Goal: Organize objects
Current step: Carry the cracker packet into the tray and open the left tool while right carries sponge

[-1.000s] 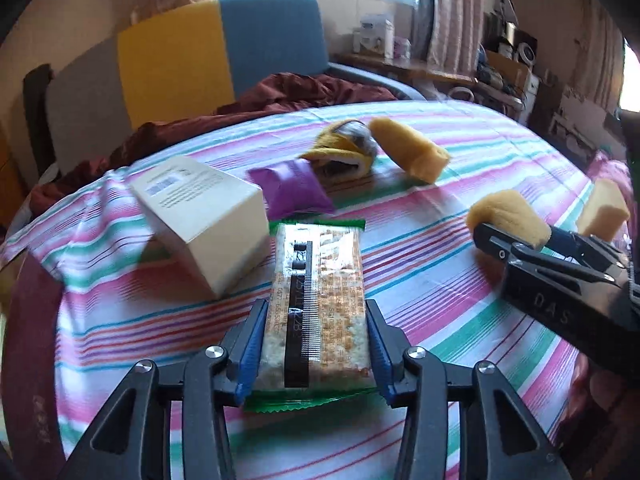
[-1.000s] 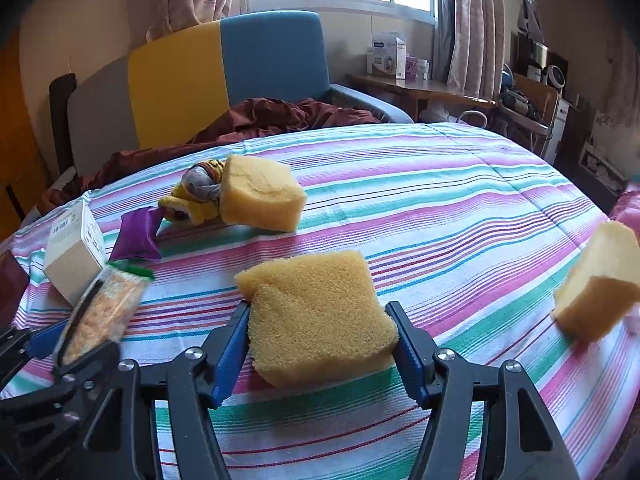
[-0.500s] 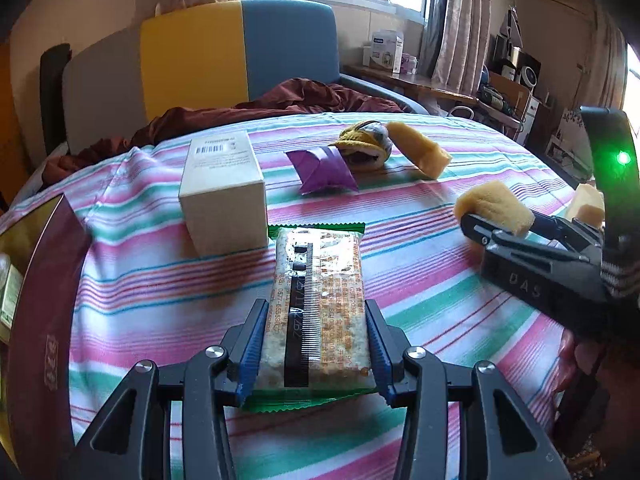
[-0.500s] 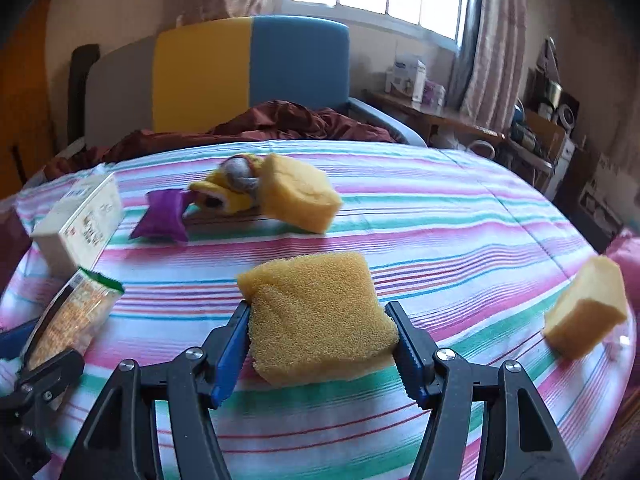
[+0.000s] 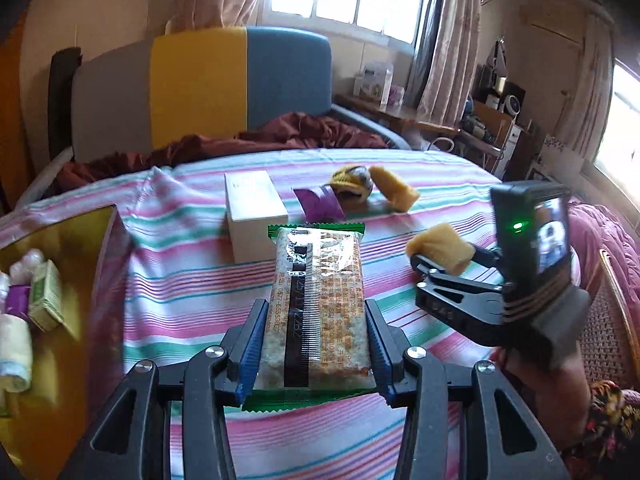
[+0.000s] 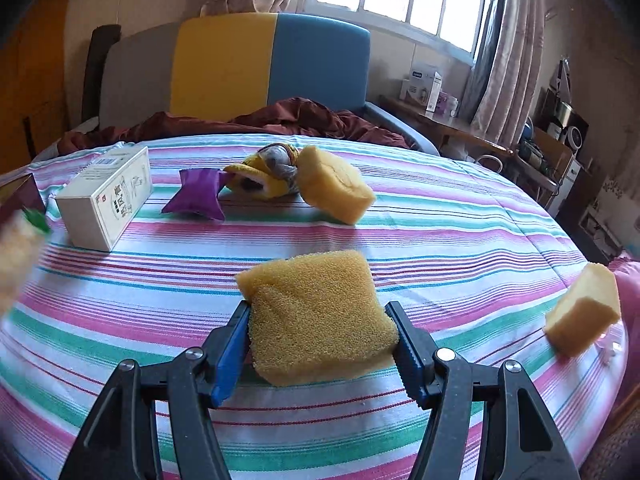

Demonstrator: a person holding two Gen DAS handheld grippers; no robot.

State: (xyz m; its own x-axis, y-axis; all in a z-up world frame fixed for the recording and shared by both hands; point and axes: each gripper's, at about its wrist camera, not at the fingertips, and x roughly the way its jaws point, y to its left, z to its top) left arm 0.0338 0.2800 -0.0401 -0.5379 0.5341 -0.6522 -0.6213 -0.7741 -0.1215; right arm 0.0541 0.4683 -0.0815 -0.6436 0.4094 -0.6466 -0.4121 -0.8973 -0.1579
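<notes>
While the left tongs clamp a cracker packet and the right tongs squeeze a sponge, both likely head for the box

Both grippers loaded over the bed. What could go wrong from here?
1. The left gripper pinches the snack pack only at its near end; most of it sticks out ahead, so a quick swing toward the box at left might twist it loose.
2. The right gripper squeezes a soft sponge; it could spring out.
3. Another sponge sits at the bed's edge and may get knocked off.
</notes>
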